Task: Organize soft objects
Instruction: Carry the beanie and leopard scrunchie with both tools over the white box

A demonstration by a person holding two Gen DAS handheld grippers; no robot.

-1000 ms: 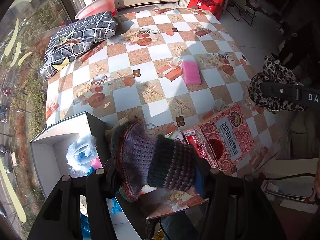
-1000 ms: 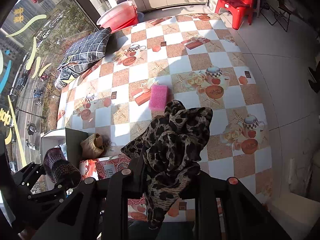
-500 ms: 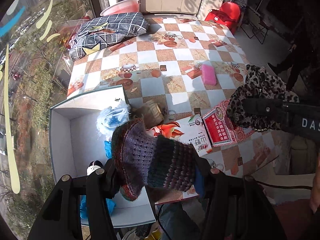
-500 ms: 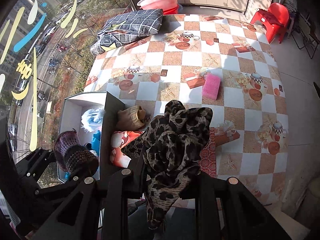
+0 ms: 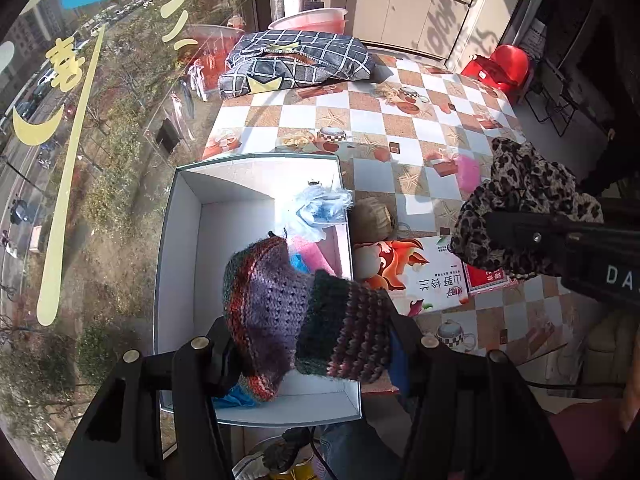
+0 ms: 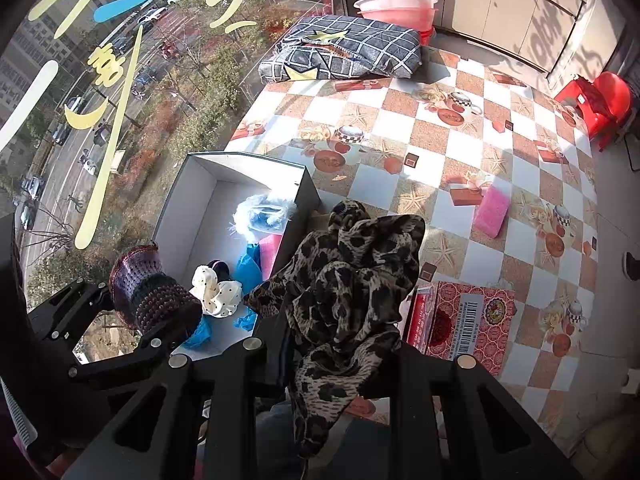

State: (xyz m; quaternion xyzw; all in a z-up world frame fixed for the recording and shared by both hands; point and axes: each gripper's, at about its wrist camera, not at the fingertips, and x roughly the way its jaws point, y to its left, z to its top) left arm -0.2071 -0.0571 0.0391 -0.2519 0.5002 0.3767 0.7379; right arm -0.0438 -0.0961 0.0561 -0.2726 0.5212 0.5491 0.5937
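My left gripper (image 5: 308, 344) is shut on a purple and dark striped knitted piece (image 5: 296, 300), held above the open white box (image 5: 180, 240). It also shows in the right wrist view (image 6: 152, 296). My right gripper (image 6: 340, 364) is shut on a leopard-print cloth (image 6: 352, 280), held over the box's right wall (image 6: 298, 216) and the table edge. It shows in the left wrist view (image 5: 524, 208) too. The box holds a pale blue fluffy item (image 6: 260, 212), a pink piece (image 6: 270, 254), blue pieces (image 6: 248, 264) and a white dotted cloth (image 6: 218, 292).
A checked tablecloth (image 6: 440, 152) covers the table. On it lie a pink sponge (image 6: 494, 208), a red carton (image 6: 464, 324), a flat printed box (image 5: 416, 276), a tan bundle (image 5: 374, 220) and a grid-pattern pillow (image 6: 348, 54). A window lies to the left.
Both grippers have swung left with their loads. The knitted piece now hangs over the white box, and the leopard cloth is by the box's right wall.
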